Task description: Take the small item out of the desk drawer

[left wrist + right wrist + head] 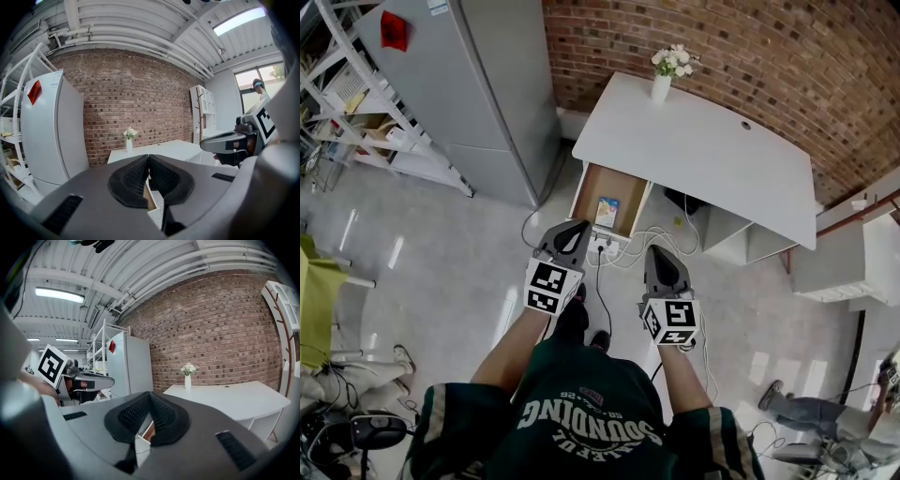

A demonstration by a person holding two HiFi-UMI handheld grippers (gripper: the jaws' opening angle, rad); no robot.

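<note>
Your left gripper (570, 234) and right gripper (664, 258) are both closed and empty, near the open drawer (589, 192) under the white worktop (703, 155), where the small item (607, 211) lies; reaching in closed could shove it deeper.

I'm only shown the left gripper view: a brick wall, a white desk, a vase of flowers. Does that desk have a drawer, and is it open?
Observer: Yes. The head view shows a drawer standing open at the left end of the desk.
Operator: Is anything inside?
Observer: One small flat item with blue and yellow print lies on the drawer's bottom, near the end toward the person.
Operator: What is the other gripper doing?
Observer: The right gripper view shows the right gripper with its jaws together and nothing between them.
</note>
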